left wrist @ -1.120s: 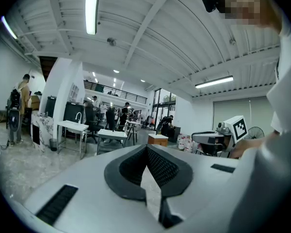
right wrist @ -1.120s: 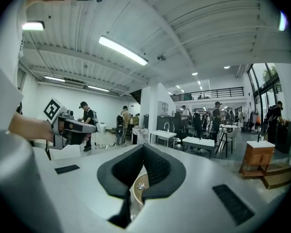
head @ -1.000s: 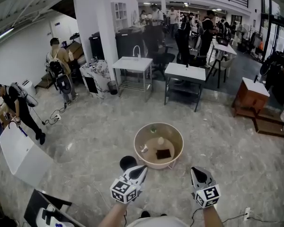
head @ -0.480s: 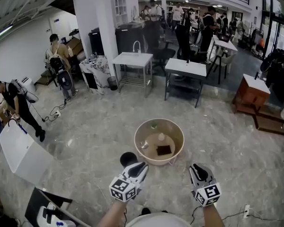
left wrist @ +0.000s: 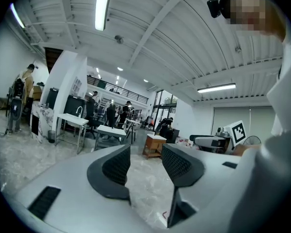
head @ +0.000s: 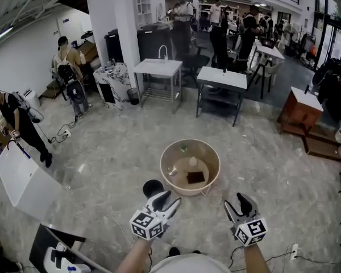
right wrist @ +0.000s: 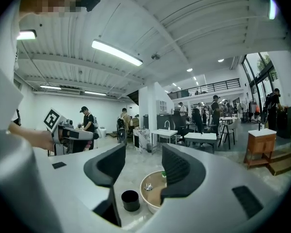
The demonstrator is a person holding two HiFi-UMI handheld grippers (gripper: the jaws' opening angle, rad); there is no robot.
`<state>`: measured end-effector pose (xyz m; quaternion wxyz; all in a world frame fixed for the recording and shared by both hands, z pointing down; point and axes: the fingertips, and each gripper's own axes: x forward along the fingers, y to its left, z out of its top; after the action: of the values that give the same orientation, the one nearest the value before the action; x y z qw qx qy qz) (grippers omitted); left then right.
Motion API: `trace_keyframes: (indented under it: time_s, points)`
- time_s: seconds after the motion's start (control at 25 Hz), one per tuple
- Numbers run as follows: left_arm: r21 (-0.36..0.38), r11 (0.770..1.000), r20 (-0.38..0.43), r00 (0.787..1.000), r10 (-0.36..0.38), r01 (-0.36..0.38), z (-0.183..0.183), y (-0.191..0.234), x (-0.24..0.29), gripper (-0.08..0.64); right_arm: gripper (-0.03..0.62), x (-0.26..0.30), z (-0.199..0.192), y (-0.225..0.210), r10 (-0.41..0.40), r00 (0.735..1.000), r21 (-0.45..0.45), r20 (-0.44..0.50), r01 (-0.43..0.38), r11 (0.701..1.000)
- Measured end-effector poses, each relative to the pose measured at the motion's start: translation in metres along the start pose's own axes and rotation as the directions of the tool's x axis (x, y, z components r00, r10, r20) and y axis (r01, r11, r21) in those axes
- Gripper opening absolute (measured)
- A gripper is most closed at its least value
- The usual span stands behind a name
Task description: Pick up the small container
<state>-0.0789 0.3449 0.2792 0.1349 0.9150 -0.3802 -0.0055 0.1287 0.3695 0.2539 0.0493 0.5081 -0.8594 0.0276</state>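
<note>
A small black round container (head: pixel 153 187) stands on the floor just left of a low round tan tub (head: pixel 211 155). It shows again in the right gripper view as the black container (right wrist: pixel 130 200) beside the tub (right wrist: pixel 146 188). Inside the tub lie a small whitish pot (head: pixel 192 161), a dark brown square (head: pixel 195 177), a green bit (head: pixel 184 148) and a shiny scrap (head: pixel 171 171). My left gripper (head: pixel 168 199) hovers near the black container, and its jaws are opening with nothing between them. My right gripper (head: pixel 239 203) hangs right of the tub, its jaws likewise opening and empty.
Marble-look floor all round. White tables (head: pixel 222 79) and a sink stand (head: pixel 158 67) stand beyond the tub, a wooden cabinet (head: pixel 298 115) at right, a white table (head: pixel 20 178) at left. Several people stand at the back and far left.
Both grippers' jaws have gone from shut to parted. The tub and the grippers have slid slightly down and apart in the head view.
</note>
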Motion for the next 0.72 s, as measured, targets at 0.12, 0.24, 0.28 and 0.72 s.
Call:
trace_keyframes:
  time_s: [0.12, 0.24, 0.28, 0.72]
  points:
    - [-0.001, 1.000, -0.009, 1.000, -0.011, 0.011, -0.001, 0.005, 0.001, 0.243, 0.277, 0.005, 0.000, 0.002, 0.004, 1.000, 0.007, -0.006, -0.004, 1.000]
    - [-0.005, 1.000, -0.016, 1.000, -0.011, 0.011, -0.005, 0.010, -0.001, 0.289, 0.316, 0.009, -0.005, 0.007, 0.011, 1.000, 0.006, -0.022, -0.011, 1.000]
    - [-0.007, 1.000, -0.018, 1.000, -0.011, 0.011, -0.005, 0.012, -0.002, 0.298, 0.322, 0.010, -0.006, 0.009, 0.012, 1.000, 0.005, -0.027, -0.012, 1.000]
    - [-0.017, 0.999, -0.046, 0.998, -0.048, 0.047, -0.012, 0.032, -0.007, 0.313, 0.331, 0.028, -0.014, 0.025, -0.008, 0.998, 0.020, -0.055, 0.010, 1.000]
